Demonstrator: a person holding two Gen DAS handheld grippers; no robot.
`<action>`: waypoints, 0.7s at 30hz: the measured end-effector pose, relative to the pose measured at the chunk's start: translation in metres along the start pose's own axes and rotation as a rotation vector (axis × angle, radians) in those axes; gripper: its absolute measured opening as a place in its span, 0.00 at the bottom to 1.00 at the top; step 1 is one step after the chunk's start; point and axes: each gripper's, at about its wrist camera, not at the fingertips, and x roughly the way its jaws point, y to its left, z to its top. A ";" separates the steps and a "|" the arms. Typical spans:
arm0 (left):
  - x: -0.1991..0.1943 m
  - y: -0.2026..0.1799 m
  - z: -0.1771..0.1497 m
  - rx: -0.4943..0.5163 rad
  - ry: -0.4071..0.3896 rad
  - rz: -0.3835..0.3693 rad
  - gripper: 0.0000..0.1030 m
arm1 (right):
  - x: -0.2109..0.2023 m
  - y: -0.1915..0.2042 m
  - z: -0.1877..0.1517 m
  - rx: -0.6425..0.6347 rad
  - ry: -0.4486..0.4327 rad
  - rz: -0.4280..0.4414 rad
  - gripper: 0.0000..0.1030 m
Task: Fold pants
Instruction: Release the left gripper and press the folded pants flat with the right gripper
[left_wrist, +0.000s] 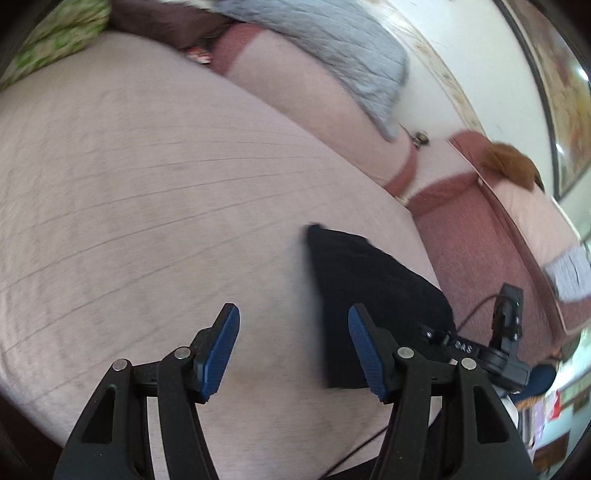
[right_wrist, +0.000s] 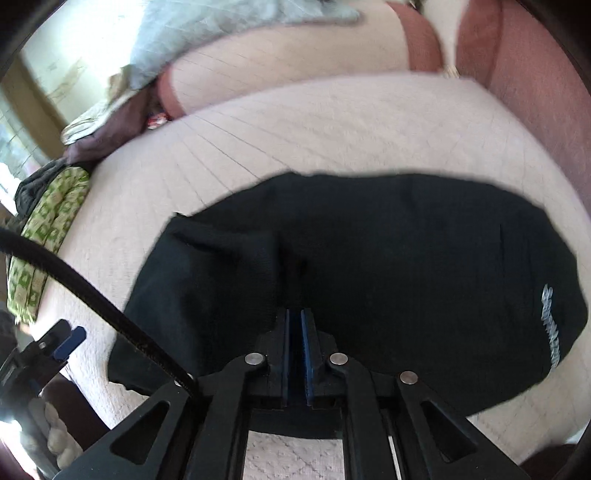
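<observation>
White block letters reading "CAS" (left_wrist: 464, 347) stand on the black body of the right gripper (left_wrist: 476, 354), at the lower right of the left wrist view. A line of pale grey lettering (right_wrist: 551, 326) runs down the black pants (right_wrist: 406, 258) at the right edge of the right wrist view; it is too blurred to read. No other text is legible.

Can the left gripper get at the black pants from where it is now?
Probably yes. The left gripper is open over bare quilt, and the pants' edge lies just beyond its right-hand finger with nothing between. The right gripper is already shut on the pants' near edge.
</observation>
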 end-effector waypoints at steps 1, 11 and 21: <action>0.003 -0.012 0.003 0.025 0.005 -0.013 0.59 | -0.006 -0.005 0.000 0.036 -0.025 0.007 0.09; 0.076 -0.045 -0.005 0.114 0.181 0.010 0.59 | -0.012 0.009 0.018 0.086 -0.039 0.424 0.19; 0.082 -0.052 -0.030 0.299 0.132 0.059 0.61 | 0.000 -0.025 0.015 0.121 -0.105 0.245 0.33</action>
